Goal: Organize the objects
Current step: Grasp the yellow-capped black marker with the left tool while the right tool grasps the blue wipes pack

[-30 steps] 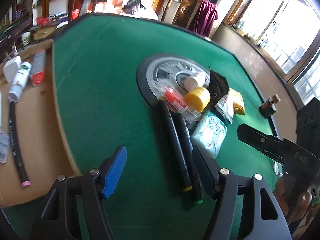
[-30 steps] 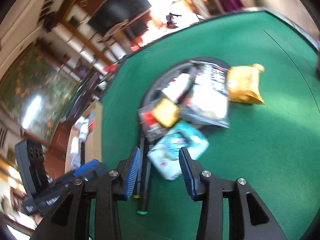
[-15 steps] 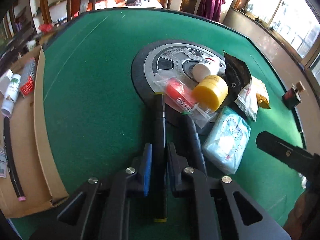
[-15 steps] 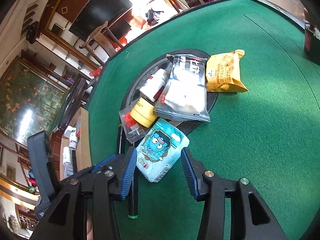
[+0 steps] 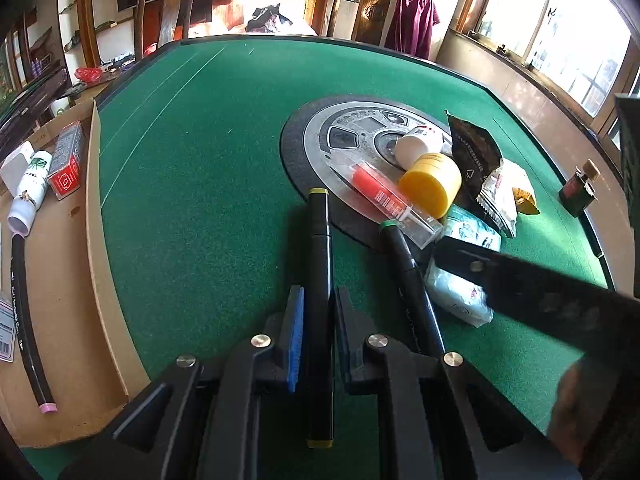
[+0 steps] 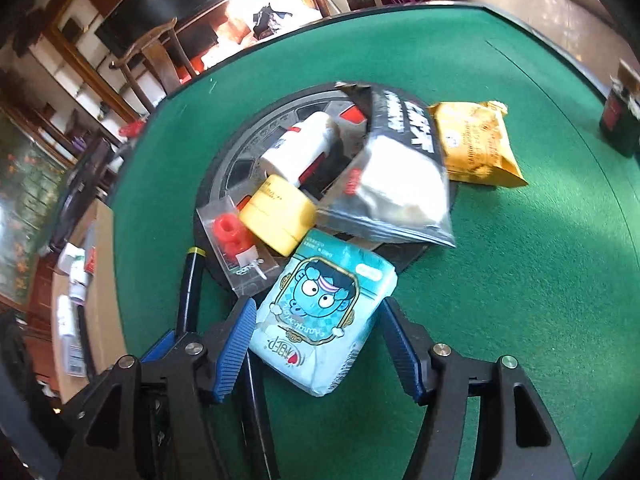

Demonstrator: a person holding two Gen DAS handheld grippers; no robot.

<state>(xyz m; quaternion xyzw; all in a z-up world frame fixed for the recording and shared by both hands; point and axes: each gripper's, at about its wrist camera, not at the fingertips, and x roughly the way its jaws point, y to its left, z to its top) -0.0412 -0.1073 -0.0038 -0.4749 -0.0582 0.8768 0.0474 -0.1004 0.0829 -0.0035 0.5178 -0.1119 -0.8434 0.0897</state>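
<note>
A green felt bench (image 5: 208, 168) carries a pile near its middle, a cardboard box (image 5: 96, 280) at its left edge. The left gripper (image 5: 318, 312) has its jaws clenched on a black yellow-capped marker (image 5: 318, 240). The right gripper (image 6: 316, 344) — jaws just widening, released — straddles a blue tissue pack (image 6: 320, 316) without pressing it.

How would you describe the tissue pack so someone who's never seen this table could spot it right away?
Find the round grey disc in the middle of the green table. At its near edge, below the yellow jar, lies the tissue pack, between the right tongs. It alone is soft, pale blue and bears a cartoon face.
</note>
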